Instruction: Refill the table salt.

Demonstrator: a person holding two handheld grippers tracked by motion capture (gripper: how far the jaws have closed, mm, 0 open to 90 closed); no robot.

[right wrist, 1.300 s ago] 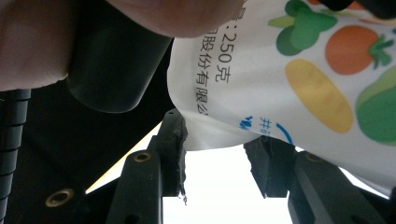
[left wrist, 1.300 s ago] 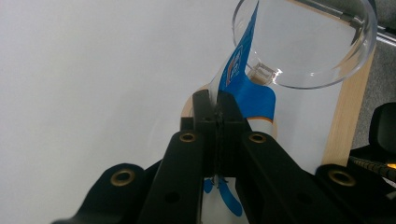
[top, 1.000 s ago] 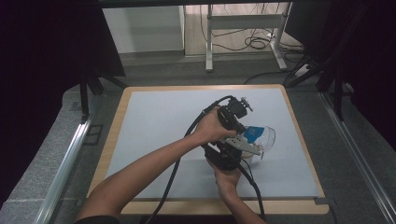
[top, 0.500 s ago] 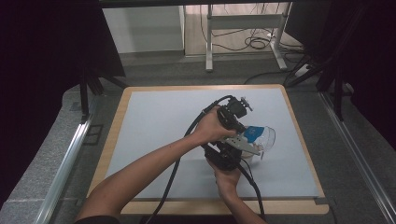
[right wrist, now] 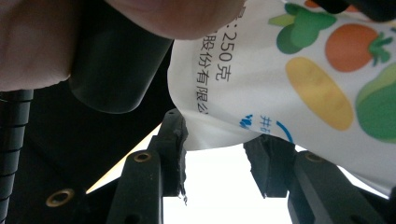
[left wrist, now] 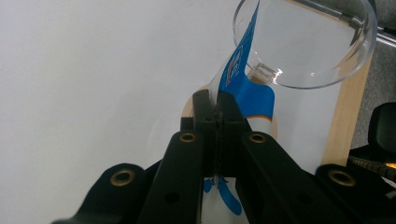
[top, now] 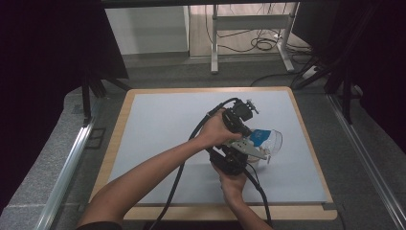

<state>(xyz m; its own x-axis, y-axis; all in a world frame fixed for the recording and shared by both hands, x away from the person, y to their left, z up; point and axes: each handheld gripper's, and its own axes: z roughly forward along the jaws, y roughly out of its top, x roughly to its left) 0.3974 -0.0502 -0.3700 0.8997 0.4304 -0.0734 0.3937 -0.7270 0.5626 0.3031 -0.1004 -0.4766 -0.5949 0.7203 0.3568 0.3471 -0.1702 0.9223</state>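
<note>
Hands meet right of centre on the pale worktop (top: 158, 124), where the high view shows the left gripper (top: 245, 125) above and the right gripper (top: 238, 154) just below it, both crowded against a printed pouch (top: 261, 136) and a clear plastic cup (top: 274, 140).

The left gripper view gives what that distance blurs: the left gripper (left wrist: 217, 111) has its jaws clenched on the thin blue-and-white edge of the pouch (left wrist: 238, 74), which stands up between them, and the cup (left wrist: 306, 44) lies tipped with its round open mouth toward the camera, close behind the pouch and apparently touching it. A strip of the worktop's wooden rim shows at the right.

The right gripper view looks up from below: the pouch (right wrist: 299, 74), white with printed vegetables and black lettering, hangs over the right gripper (right wrist: 215, 144). Its jaws stand part-way apart at the lower edge of the pouch; the left one seems to touch it, but whether they press on it I cannot tell. A hand (right wrist: 70, 37) fills the upper left.
</note>
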